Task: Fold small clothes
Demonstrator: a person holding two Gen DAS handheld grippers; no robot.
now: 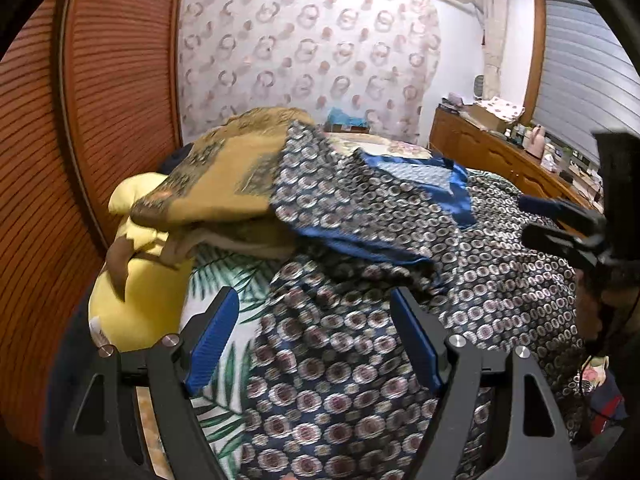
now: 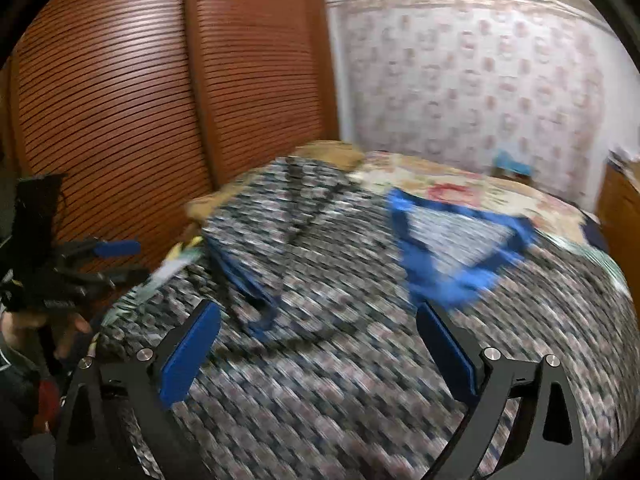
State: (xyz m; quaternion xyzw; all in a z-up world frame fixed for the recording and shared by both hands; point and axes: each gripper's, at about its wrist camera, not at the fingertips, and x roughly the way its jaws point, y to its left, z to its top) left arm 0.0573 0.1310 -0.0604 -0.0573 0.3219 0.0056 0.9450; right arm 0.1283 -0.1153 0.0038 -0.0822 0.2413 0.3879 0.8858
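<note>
Blue-trimmed patterned garment on the bed — left gripper and right gripper both wide apart, empty.

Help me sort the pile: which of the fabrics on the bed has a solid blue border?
The circle-patterned dark cloth, edged in plain blue. The mustard blanket beside it and the leaf-print sheet underneath have no such border.

My left gripper and right gripper are both matte black, 2 ribbed blue pads each, silver screws.
</note>
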